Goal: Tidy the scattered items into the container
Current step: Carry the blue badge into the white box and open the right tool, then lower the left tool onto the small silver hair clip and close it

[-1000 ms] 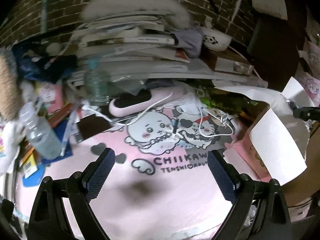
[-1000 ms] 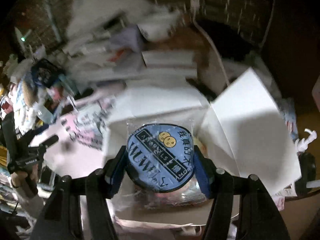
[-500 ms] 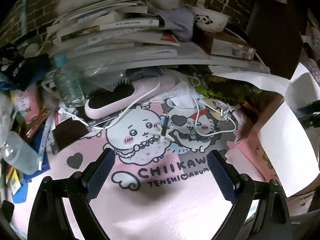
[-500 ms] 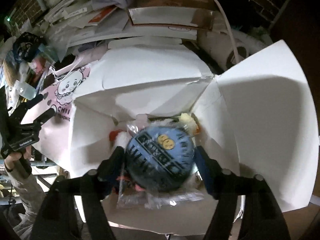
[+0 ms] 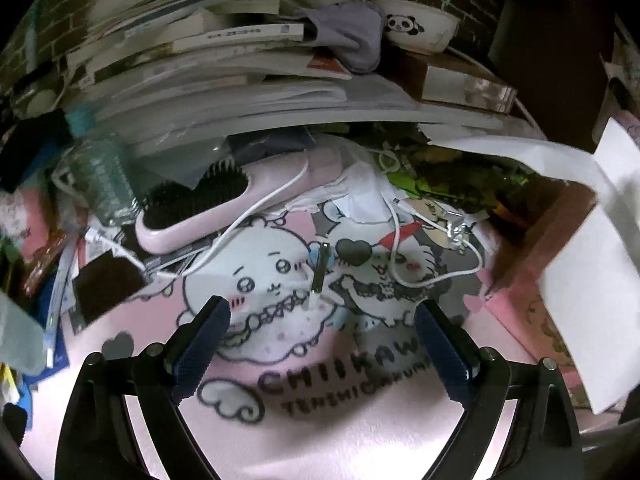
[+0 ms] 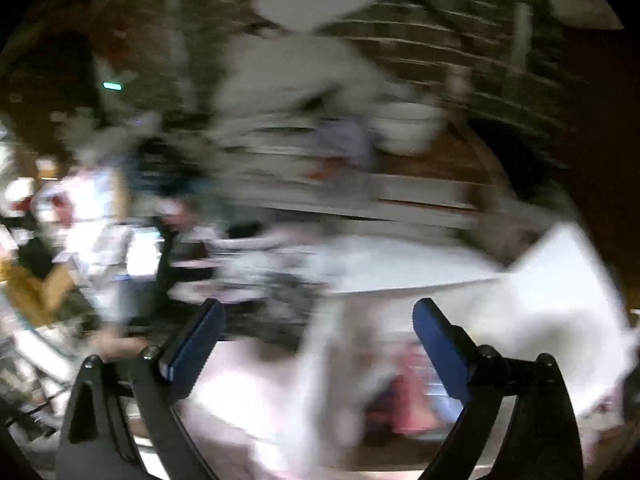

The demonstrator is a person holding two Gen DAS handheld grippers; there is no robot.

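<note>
Left tongs [image 5: 322,342]: mine, spread wide with nothing between the blue pads [image 5: 202,344]; they hover low over the pink printed mat [image 5: 360,432] that covers the surface.

Small metal piece [image 5: 320,268]: slim, silver, lying on the mat just ahead of the left tongs and roughly centred between the pads, at the end of a white cable [image 5: 400,248].

White cable: loops over the cartoon print toward the right and back toward the clutter behind.

Pink hairbrush [image 5: 224,208]: lying flat at the mat's far left edge, dark bristles up, a second white lead draped across its handle.

Clear plastic bottle [image 5: 100,184]: just left of the brush, among loose papers and packets.

Stack of books and papers [image 5: 224,64]: behind the mat, against a brick wall; a grey cloth [image 5: 352,36] and a panda-print bowl [image 5: 416,28] sit on top.

White box [image 5: 592,264]: the container, at the right edge of the mat with its flaps raised, well apart from the metal piece.

Right tongs [image 6: 318,340]: mine, held apart and empty. This view is heavily motion-blurred; a pale flap of the white box [image 6: 560,280] shows at lower right, with pink and red shapes below it that I cannot identify.
</note>
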